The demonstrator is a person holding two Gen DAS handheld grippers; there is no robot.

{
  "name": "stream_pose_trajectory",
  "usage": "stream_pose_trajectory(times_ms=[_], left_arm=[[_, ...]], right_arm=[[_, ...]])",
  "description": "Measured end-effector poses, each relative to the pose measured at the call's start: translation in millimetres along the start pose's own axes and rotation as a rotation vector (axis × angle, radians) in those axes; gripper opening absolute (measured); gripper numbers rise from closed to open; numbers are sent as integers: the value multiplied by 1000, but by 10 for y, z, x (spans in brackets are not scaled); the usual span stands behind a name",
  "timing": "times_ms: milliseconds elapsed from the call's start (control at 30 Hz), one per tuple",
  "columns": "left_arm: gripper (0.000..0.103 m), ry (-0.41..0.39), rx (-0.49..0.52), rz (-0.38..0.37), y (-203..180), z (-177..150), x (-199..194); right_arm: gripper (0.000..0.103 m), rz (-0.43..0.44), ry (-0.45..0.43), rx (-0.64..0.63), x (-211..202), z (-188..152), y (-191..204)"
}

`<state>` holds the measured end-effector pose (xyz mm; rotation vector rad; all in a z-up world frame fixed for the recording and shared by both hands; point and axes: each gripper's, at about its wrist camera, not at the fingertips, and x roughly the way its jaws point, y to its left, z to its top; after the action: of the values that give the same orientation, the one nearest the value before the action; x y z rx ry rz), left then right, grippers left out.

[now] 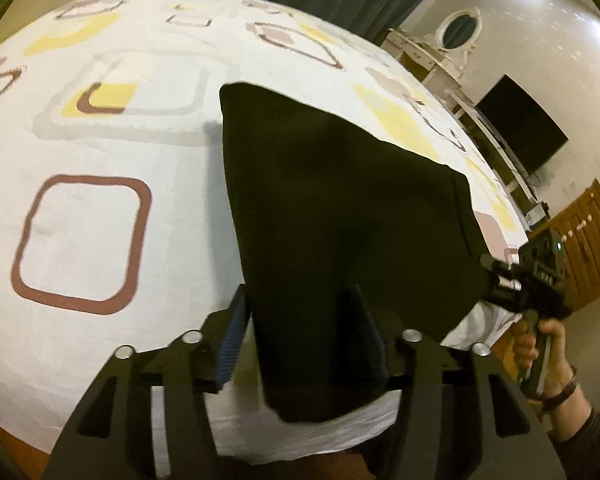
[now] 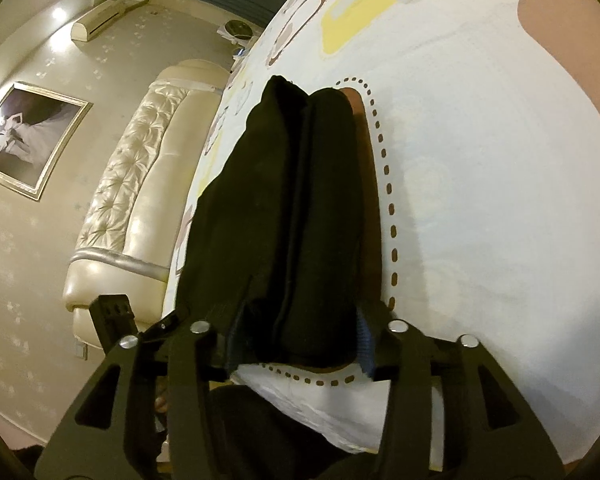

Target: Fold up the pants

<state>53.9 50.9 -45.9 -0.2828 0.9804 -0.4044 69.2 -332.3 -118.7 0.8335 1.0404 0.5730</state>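
Black pants (image 1: 340,208) are held up over a bed with a white patterned sheet (image 1: 100,152). My left gripper (image 1: 300,320) is shut on the near edge of the pants, and the cloth hangs down between its fingers. My right gripper (image 1: 496,280) shows at the right of the left wrist view, gripping the other corner, held by a hand (image 1: 540,344). In the right wrist view the pants (image 2: 300,208) run away from my right gripper (image 2: 300,332), folded lengthwise, bunched between its fingers. The far end of the pants lies on the sheet (image 2: 480,160).
A cream tufted headboard (image 2: 132,184) and a framed picture (image 2: 24,136) lie left in the right wrist view. A dark TV (image 1: 520,128), a white dresser with oval mirror (image 1: 456,36) and a wooden cabinet (image 1: 580,240) stand beyond the bed's right side.
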Motion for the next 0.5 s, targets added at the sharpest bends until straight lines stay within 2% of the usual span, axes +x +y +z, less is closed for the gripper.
stream_pose_trajectory(times_ms=[100, 200, 367, 500], left_arm=[[63, -21, 0, -44, 97, -51, -109], [66, -41, -25, -76, 250, -8, -167], [67, -21, -119, -129, 508, 310, 51], [68, -10, -120, -129, 563, 608, 300]], right_arm=[[58, 8, -8, -13, -62, 28, 15], [66, -20, -22, -40, -109, 120, 19], [69, -9, -27, -27, 5, 467, 11], [70, -1, -26, 4, 166, 755, -50]])
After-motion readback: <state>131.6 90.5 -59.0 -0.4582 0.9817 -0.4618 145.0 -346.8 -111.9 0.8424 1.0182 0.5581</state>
